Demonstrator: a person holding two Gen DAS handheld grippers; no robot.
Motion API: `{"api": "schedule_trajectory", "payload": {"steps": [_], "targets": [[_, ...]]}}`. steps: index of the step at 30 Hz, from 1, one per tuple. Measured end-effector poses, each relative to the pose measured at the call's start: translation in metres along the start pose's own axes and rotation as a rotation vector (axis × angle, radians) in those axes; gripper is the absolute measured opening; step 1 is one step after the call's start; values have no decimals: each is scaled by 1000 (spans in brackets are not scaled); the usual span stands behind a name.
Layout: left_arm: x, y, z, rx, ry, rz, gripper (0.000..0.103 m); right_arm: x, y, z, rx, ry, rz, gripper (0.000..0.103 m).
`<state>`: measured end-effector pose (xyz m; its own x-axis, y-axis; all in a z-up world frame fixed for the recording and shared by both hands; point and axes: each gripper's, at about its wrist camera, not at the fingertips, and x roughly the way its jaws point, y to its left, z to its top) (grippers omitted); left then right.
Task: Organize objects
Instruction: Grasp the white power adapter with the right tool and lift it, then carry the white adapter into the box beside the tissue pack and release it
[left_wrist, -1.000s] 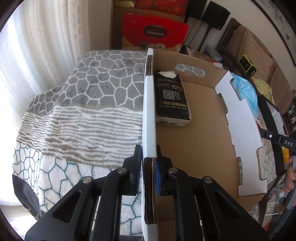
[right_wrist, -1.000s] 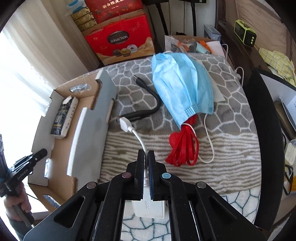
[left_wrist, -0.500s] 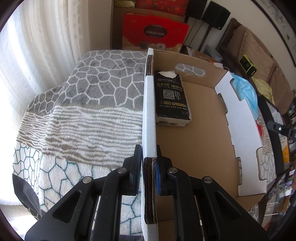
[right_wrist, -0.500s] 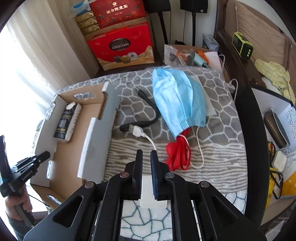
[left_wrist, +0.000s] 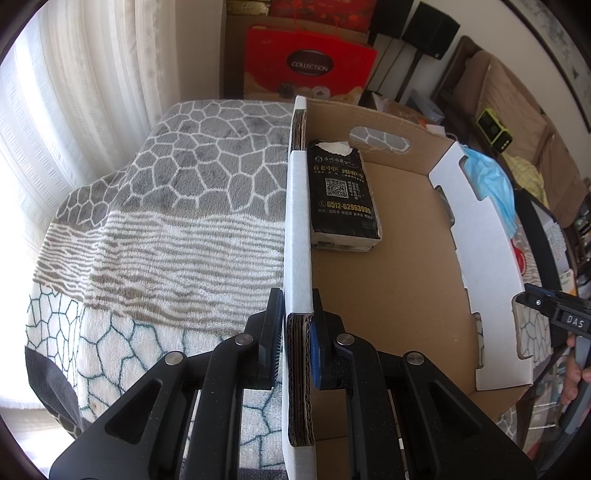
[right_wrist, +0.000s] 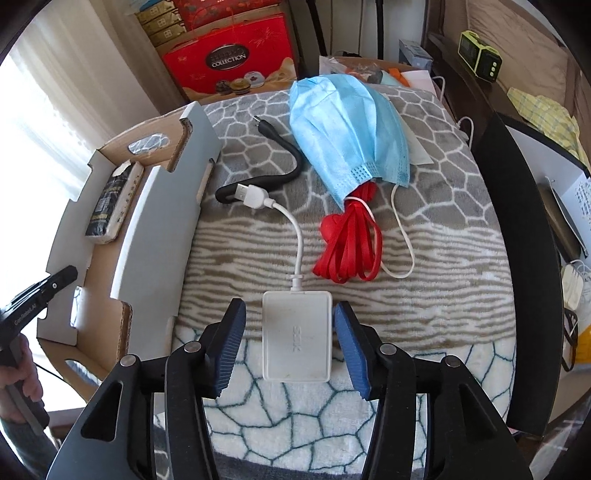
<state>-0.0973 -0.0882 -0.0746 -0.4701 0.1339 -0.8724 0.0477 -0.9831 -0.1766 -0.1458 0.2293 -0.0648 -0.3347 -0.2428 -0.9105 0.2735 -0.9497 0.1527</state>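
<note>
So the setup here is pretty sensible. The left gripper (left_wrist: 297, 328) is clamped tight on the side wall of the cardboard box (left_wrist: 391, 280), and my read is that it's just there to pin the box down on the fuzzy blanket (left_wrist: 177, 229) so it doesn't skid around when stuff gets dropped in. One thing's already in the box: a black packet (left_wrist: 343, 195) lying flat, tucked right against that same wall, which leaves most of the floor free for the rest.

The right gripper (right_wrist: 290, 345) is over the white charger (right_wrist: 295, 334) on the blanket, just beside the box. Its jaws are opening, and the charger body sits between them, but the pads aren't pressing on it; there's a visible gap on both sides. Looks like it's lining up across the narrow width, which makes sense since that's the easy way to grab a flat slab.

Its white cable (right_wrist: 295, 236) curls away toward a black bendy cable (right_wrist: 284, 162). Farther off there's a blue face mask (right_wrist: 347, 129) lying partly over a bundle of red cord (right_wrist: 347, 243). All of that is still outside the box, so I'd say there's a fair bit of sorting left.
</note>
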Motion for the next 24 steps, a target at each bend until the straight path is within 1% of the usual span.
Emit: {"api": "schedule_trajectory", "payload": {"steps": [2, 7, 8, 10, 11, 12, 15, 17, 21, 24], "targets": [[0, 0, 0, 1, 0, 1, 11, 3, 4, 1, -15, 9, -15, 55], [0, 1, 0, -1, 0, 0, 11, 17, 2, 1, -6, 39, -16, 55], [0, 1, 0, 0, 0, 1, 11, 18, 1, 1, -1, 43, -10, 51], [0, 1, 0, 1, 0, 3, 11, 18, -1, 1, -1, 32, -31, 39], [0, 2, 0, 0, 0, 3, 11, 17, -1, 1, -1, 31, -23, 39], [0, 1, 0, 0, 0, 4, 11, 14, -1, 1, 0, 24, -13, 39], [0, 1, 0, -1, 0, 2, 11, 3, 0, 2, -12, -8, -25, 39], [0, 1, 0, 0, 0, 3, 11, -7, -1, 5, -6, -31, -15, 39], [0, 1, 0, -1, 0, 3, 11, -34, -1, 13, -3, -87, 5, 39], [0, 1, 0, -1, 0, 4, 11, -54, 7, 23, -7, -124, 24, 39]]}}
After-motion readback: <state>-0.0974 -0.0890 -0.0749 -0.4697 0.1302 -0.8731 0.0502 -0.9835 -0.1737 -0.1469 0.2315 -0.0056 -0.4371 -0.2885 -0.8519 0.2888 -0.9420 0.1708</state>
